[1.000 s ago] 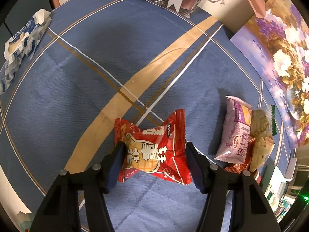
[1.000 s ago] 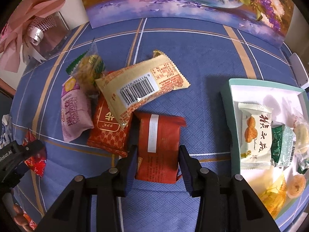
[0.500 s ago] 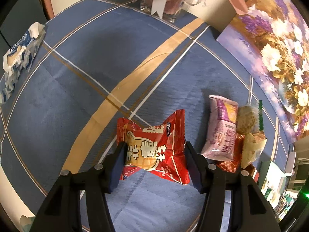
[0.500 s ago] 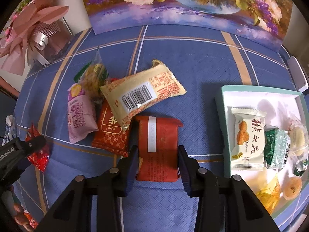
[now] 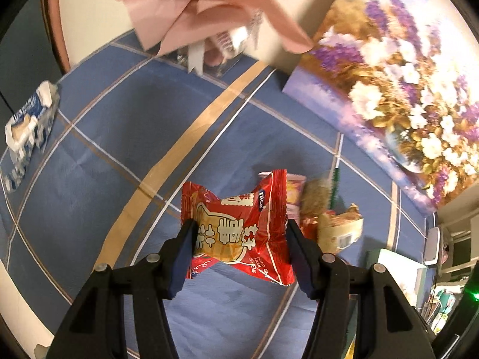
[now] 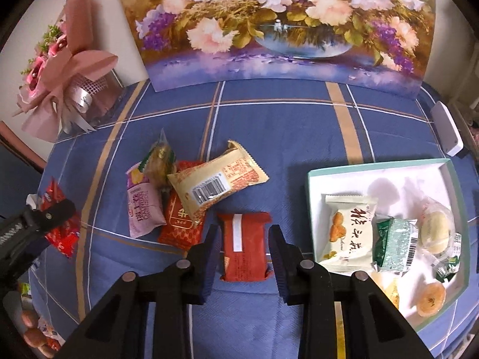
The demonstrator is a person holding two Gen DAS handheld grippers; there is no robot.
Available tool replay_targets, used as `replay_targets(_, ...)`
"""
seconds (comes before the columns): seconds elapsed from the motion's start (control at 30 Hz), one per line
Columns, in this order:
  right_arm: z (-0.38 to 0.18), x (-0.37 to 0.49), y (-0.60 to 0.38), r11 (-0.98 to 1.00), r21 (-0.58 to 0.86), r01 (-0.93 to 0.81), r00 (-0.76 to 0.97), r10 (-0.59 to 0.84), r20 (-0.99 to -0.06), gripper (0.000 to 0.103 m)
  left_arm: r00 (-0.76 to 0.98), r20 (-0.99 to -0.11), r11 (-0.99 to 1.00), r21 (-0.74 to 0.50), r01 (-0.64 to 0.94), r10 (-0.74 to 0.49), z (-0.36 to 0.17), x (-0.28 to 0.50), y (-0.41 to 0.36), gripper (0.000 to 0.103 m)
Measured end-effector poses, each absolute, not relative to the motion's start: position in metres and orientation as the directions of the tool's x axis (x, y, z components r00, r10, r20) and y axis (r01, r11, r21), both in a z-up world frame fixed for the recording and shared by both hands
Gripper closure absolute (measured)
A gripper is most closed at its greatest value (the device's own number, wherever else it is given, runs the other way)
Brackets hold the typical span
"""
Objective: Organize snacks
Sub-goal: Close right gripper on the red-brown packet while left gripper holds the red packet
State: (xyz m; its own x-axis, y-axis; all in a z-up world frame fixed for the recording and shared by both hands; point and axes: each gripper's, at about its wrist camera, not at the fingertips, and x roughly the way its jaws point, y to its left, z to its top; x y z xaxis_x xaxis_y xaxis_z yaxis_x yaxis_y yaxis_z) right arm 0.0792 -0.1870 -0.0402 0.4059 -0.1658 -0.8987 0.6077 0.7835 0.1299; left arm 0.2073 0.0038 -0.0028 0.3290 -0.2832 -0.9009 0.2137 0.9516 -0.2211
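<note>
Left gripper (image 5: 238,236) pinching a red peanut-print snack packet (image 5: 236,230), lifted clear of the blue plaid tablecloth (image 5: 119,137). Right gripper (image 6: 243,249) clamped on a dark red snack pack (image 6: 244,246), just left of the white tray (image 6: 312,209). Further left of the tray, a pile: tan barcode packet (image 6: 217,184), pink packet (image 6: 143,205), red patterned packet (image 6: 179,223). Inside the tray, a white walnut packet (image 6: 348,230) and green packet (image 6: 395,242).
</note>
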Motion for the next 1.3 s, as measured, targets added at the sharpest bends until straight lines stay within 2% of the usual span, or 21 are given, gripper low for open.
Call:
replay_targets(0.3, -0.063, 0.076, -0.195, 0.768, 0.171, 0.618, 0.398, -0.118, -0.91, 0.066, 0.291, -0.922, 0.954, -0.193, 0.227, -0.256, -0.019, 0.203, -0.009, 0.042)
replay_targets(0.37, -0.07, 0.079, -0.193, 0.767, 0.173, 0.617, 0.395, -0.112, -0.912, 0.059, 0.276, -0.929, 0.956, -0.189, 0.224, -0.248, -0.025, 0.203, -0.009, 0.042)
replay_targets(0.4, -0.073, 0.08, -0.193, 0.767, 0.169, 0.618, 0.39, -0.113, -0.914, 0.05, 0.268, -0.932, 0.957, -0.19, 0.219, -0.246, -0.029, 0.204, -0.008, 0.042)
replay_targets(0.43, -0.076, 0.081, -0.192, 0.768, 0.164, 0.619, 0.384, -0.113, -0.917, 0.046, 0.263, -0.933, 0.958, -0.191, 0.216, -0.245, -0.031, 0.204, -0.008, 0.042)
replay_targets(0.77, -0.102, 0.092, -0.179, 0.797, 0.111, 0.593, 0.324, -0.11, -0.94, 0.046, 0.194, -0.961, 0.966, -0.159, 0.204, -0.199, -0.064, 0.203, -0.012, 0.042)
replay_targets(1.07, -0.116, 0.092, -0.184, 0.786, 0.093, 0.611, 0.299, -0.121, -0.947, 0.047, 0.179, -0.965, 0.966, -0.157, 0.203, -0.195, -0.072, 0.203, -0.013, 0.042)
replay_targets(1.2, -0.118, 0.095, -0.176, 0.805, 0.084, 0.587, 0.301, -0.121, -0.946, 0.059, 0.178, -0.965, 0.966, -0.155, 0.206, -0.193, -0.073, 0.203, -0.015, 0.042)
replay_targets(1.3, -0.119, 0.094, -0.172, 0.805, 0.086, 0.587, 0.304, -0.12, -0.945, 0.06, 0.18, -0.965, 0.966, -0.154, 0.205, -0.192, -0.074, 0.204, -0.016, 0.042)
